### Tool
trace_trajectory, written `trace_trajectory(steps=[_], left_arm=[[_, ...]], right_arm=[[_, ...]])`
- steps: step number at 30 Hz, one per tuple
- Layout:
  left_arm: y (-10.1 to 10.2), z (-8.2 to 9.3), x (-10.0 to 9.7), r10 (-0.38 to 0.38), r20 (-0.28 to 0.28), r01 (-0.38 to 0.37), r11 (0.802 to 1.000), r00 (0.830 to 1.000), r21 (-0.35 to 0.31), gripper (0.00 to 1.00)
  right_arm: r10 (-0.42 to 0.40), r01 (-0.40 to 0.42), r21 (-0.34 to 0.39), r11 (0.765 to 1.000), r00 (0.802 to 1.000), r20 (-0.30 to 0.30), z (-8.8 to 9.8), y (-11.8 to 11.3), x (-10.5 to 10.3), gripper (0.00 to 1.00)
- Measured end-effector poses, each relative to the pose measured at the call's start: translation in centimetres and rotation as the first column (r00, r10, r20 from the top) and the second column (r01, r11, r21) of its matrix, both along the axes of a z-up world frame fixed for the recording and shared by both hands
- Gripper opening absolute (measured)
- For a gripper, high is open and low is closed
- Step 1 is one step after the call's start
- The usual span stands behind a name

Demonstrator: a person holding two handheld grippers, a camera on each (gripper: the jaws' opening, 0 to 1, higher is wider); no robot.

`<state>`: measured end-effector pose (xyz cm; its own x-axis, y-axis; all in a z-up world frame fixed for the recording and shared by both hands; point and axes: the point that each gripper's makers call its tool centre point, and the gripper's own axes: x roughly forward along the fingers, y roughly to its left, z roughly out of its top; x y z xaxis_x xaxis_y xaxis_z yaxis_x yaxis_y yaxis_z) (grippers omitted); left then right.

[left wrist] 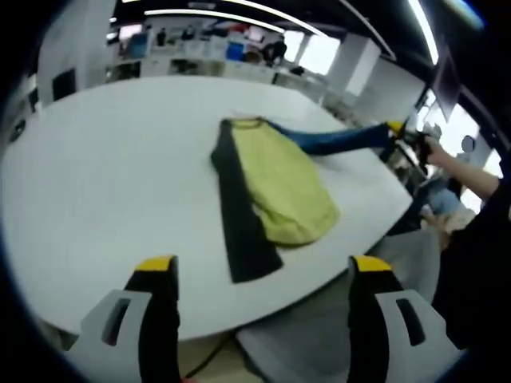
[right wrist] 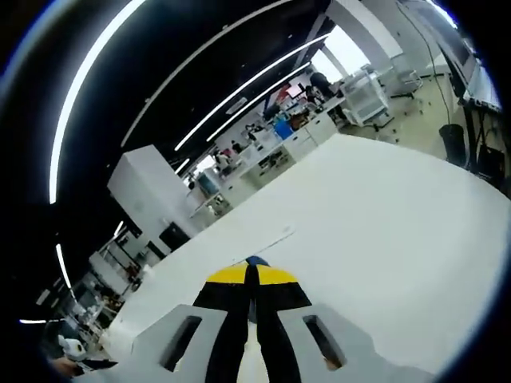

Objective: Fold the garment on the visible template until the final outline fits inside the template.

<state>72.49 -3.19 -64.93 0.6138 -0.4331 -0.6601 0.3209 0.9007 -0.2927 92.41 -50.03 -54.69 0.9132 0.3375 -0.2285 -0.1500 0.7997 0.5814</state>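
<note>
A yellow-green garment (left wrist: 287, 187) lies on the white table (left wrist: 120, 175), with a black panel (left wrist: 239, 215) along its near side. Its blue sleeve (left wrist: 335, 140) is stretched out to the right and lifted off the table, held at its end by my right gripper (left wrist: 397, 128). In the right gripper view the right gripper (right wrist: 251, 277) has its yellow-tipped jaws pressed together, and a bit of blue sleeve (right wrist: 256, 261) peeks out past them. My left gripper (left wrist: 263, 267) hovers open at the table's near edge, short of the garment and holding nothing.
A person's arm (left wrist: 471, 171) reaches in from the right behind the right gripper. A grey chair seat (left wrist: 319, 339) sits below the table's near edge. Desks and shelves (left wrist: 200, 52) line the far wall. Bare white table (right wrist: 383, 231) spreads ahead of the right gripper.
</note>
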Motion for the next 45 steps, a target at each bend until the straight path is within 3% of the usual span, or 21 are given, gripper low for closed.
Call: trace_trajectory(steps=[4,15,16,26,35,45], left_arm=[[-0.3,-0.3,-0.3,0.006,-0.009,-0.006,1.000,1.000,0.002,0.83],[-1.7,-0.8,-0.3,0.009,-0.025,-0.008,1.000,1.000,0.013,0.83],[-1.8,-0.9,-0.3,0.009,-0.028,-0.008,1.000,1.000,0.016,0.83],[-2.3,-1.2,0.1,0.041,-0.040,-0.040,0.999,0.998,0.018,0.83],[-3.4,-1.9,0.6,0.030,-0.062,-0.028,0.999,0.998,0.033,0.83],[-3.0,-2.3,1.6,0.033,-0.088,-0.028,0.998,0.996,0.054,0.82]], right_arm=[[-0.019,0.018,-0.013,1.000,0.999,-0.031,-1.3,-2.6,1.2,0.02],[-0.035,0.026,-0.081,0.996,0.994,-0.102,-3.1,-5.4,2.5,0.02],[-0.037,0.028,-0.080,0.996,0.994,-0.107,-3.6,-6.8,3.5,0.02],[-0.073,0.053,-0.121,0.991,0.983,-0.166,-6.8,-12.7,7.0,0.02],[-0.089,0.055,-0.167,0.984,0.974,-0.208,-8.8,-15.2,8.9,0.02],[-0.129,0.067,-0.224,0.972,0.953,-0.276,-12.1,-17.1,9.7,0.02]])
